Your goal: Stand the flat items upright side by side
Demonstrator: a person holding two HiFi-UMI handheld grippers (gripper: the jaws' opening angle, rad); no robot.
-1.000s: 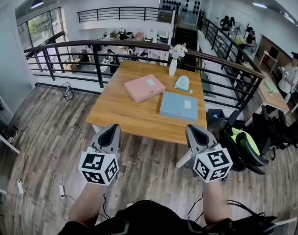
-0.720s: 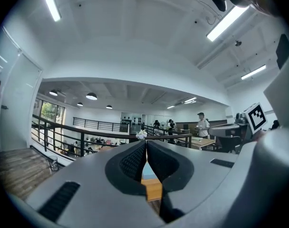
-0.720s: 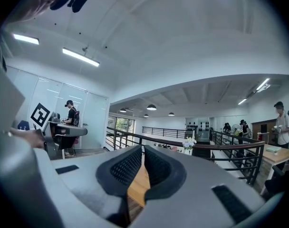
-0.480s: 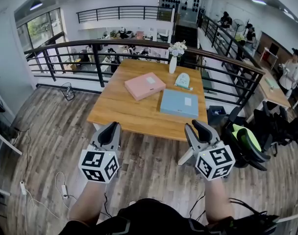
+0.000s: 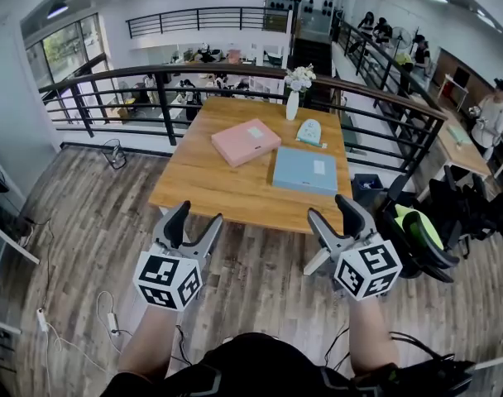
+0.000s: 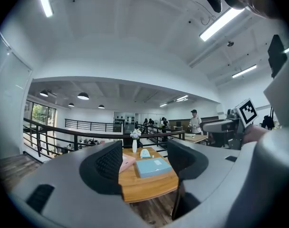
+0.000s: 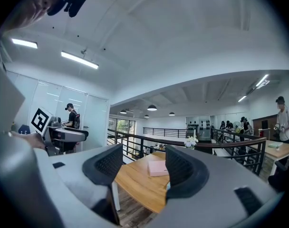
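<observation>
pink folder (image 5: pixel 245 141), blue folder (image 5: pixel 305 172), lying flat

A: Taking the table (image 5: pixel 210 190) as the mark, where do the flat items lie?

B: Both lie flat on its far half; the left folder (image 5: pixel 245 141) sits left of the middle; the right folder (image 5: pixel 305 170) sits right of it and nearer the near edge; their corners come close, though I cannot tell whether they touch.

A: What else is on it?

B: A vase (image 5: pixel 292 106) stands at the far edge, behind both folders; a small domed thing (image 5: pixel 308 131) lies between the vase and the right folder.

A: And around it?

B: A railing (image 5: pixel 165 106) runs behind the table and along its right side; a chair (image 5: pixel 413 238) stands off its near right corner.
</observation>
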